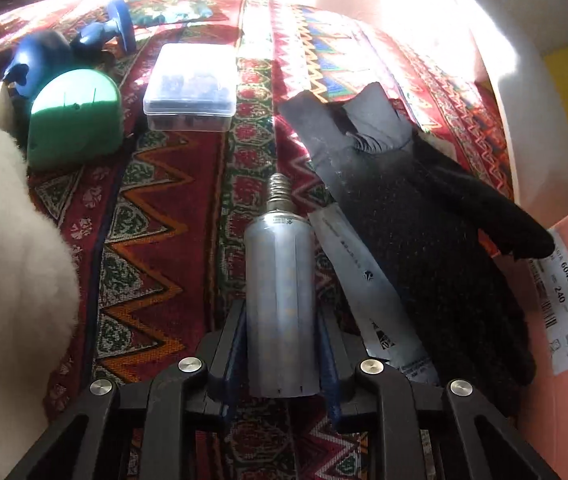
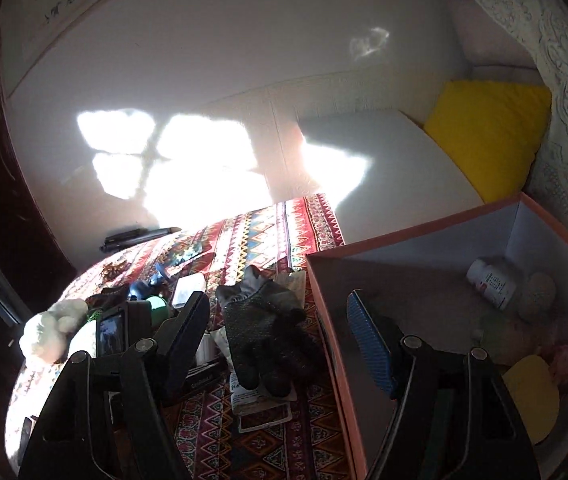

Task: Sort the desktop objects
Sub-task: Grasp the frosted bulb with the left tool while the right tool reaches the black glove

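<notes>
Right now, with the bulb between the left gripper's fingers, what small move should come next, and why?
Probably lift the bulb off the cloth. The left gripper appears shut on it, and the open box already holds sorted things, so it likely goes there.

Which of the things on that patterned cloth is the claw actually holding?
The grey LED bulb, screw base pointing away, sits clamped in the left claw. The clear plastic box, green case and black glove lie loose.

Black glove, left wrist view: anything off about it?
Yes. The black glove lies sprawled over flat packaging, fingertips overhanging the orange box edge. The left gripper has its jaws shut on the LED bulb beside it.
</notes>
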Available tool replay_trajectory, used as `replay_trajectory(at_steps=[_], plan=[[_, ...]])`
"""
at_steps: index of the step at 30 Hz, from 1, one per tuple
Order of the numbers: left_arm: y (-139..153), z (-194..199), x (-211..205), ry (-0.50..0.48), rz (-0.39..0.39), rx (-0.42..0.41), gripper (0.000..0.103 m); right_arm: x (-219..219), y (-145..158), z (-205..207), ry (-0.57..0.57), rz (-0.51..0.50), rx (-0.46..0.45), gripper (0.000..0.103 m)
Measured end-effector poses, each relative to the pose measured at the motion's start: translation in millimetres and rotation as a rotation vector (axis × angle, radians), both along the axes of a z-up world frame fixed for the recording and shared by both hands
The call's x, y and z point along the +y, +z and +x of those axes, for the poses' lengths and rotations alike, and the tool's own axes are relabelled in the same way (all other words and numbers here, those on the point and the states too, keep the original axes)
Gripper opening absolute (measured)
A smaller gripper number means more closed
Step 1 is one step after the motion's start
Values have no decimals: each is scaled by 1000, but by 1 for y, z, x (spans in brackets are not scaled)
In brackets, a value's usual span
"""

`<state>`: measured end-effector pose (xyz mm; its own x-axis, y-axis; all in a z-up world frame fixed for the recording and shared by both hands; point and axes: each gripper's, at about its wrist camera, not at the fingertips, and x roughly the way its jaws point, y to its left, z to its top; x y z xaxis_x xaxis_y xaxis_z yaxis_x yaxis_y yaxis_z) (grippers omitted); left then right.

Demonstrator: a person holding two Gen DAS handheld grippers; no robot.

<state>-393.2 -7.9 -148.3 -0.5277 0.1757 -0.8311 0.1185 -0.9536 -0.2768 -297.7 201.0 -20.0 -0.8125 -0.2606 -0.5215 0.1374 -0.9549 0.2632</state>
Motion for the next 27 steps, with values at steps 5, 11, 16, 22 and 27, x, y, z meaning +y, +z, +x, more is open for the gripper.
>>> replay_trajectory(at_steps=[5,11,16,22,27], plan=[[25,49,-23,-62,-103,51,28,-24,-12,-17,93,-42,-75,74],[4,98,-70,-84,-96,-7,28,-82,-54,-66,157,138,-211,75],[10,122,-82,-115,-11,15,29,-88,-95,-82,101,165,-422,74],[15,117,-69,-158,54,17,29,-123,-123,-21,171,544,-412,81],[9,118,-71,-158,69,-9,29,-164,-164,-10,197,981,-140,84]])
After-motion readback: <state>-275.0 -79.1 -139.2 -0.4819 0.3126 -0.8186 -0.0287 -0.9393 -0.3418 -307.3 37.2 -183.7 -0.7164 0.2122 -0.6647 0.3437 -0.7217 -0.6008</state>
